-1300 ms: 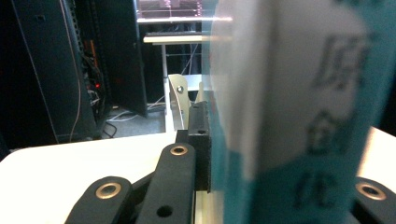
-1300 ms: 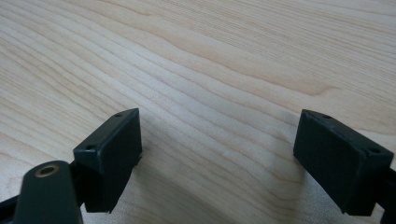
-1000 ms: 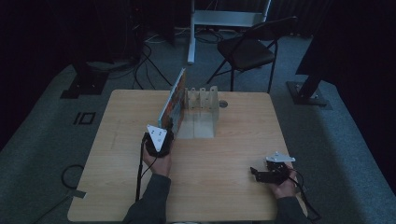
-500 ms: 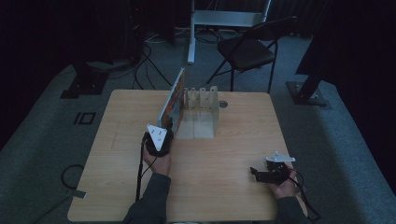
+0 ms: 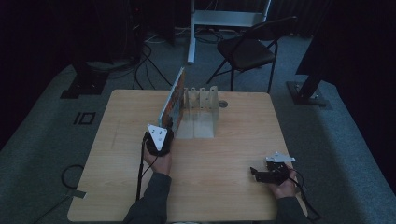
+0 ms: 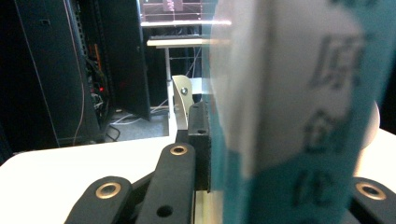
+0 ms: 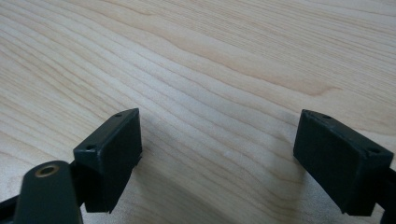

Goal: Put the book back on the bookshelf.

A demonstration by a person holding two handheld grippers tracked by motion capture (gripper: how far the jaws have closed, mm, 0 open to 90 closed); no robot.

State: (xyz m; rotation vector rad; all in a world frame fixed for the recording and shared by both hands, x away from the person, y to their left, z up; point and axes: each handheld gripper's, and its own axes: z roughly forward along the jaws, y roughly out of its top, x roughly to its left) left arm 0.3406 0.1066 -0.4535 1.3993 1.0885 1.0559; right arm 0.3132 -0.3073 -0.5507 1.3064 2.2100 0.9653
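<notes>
Book (image 5: 172,99) stands upright on edge at the table's (image 5: 116,186) 12 o'clock, beside the rack's (image 5: 201,100) left slot, its long axis running 6 to 12, clamped by the left gripper (image 5: 161,128); right gripper (image 5: 254,171) rests wide open and empty at 4 o'clock.
</notes>
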